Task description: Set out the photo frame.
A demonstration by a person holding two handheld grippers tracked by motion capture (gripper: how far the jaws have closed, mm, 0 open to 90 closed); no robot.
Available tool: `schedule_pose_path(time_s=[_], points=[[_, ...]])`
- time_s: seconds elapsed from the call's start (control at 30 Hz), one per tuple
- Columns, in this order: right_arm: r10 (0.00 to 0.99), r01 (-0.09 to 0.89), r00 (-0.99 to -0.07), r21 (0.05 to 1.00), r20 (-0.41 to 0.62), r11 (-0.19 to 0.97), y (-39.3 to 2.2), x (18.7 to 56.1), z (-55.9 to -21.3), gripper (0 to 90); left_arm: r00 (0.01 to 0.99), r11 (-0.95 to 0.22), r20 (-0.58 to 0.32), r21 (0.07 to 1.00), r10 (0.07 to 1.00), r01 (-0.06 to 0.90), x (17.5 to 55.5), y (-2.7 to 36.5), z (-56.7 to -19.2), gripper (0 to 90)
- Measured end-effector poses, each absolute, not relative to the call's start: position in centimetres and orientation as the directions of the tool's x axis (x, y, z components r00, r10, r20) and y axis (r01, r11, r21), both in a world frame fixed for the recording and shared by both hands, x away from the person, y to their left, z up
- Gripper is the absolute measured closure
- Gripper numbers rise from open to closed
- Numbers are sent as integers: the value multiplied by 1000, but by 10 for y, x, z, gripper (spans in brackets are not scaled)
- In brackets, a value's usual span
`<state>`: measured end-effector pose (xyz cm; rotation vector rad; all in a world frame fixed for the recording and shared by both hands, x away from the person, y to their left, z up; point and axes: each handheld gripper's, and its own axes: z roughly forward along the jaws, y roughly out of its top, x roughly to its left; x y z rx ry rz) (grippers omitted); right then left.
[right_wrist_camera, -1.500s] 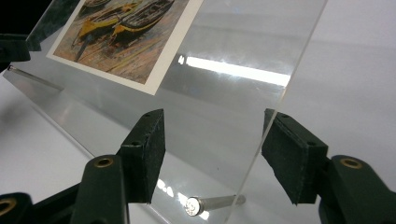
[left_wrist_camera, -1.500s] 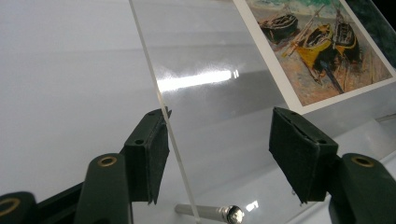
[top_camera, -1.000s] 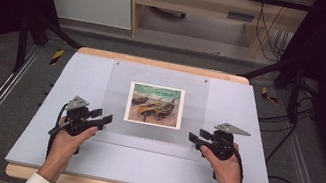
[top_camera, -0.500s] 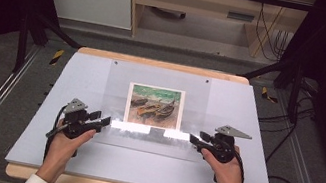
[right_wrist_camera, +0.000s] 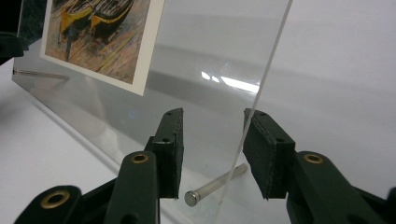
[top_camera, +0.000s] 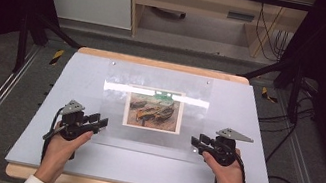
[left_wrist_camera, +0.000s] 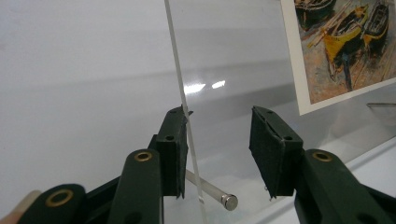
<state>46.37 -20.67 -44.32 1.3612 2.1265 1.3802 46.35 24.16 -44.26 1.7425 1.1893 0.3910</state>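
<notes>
- Left gripper (top_camera: 100, 123) sat at the 8 o'clock corner of the clear acrylic panel (top_camera: 158, 78), which lay tilted on the table (top_camera: 254, 138), near edge raised; jaws had just been closing and straddled its side edge, one pad (left_wrist_camera: 173, 149) touching, the other apart. Not yet clamped.
- Printed picture (top_camera: 153, 112) of boats rested at the panel's centre.
- Right gripper (top_camera: 196, 141) mirrored this at 4 o'clock; jaws had also been closing, edge between them, one pad (right_wrist_camera: 264, 154) just beside it, no grip.
- Metal standoff pin (right_wrist_camera: 215, 185) stuck out at each near corner.
- Judged step: taking hold for a two-handed lift. Next calls for closing both together, level.
</notes>
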Motion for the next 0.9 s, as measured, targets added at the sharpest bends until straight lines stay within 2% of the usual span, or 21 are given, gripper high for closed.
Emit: schedule_pose_path(time_s=[0.9], points=[[813,563,-530,817,241,125,-209,452,-445,660,474,-88,-218,836,853,542,451,243,-443,633]])
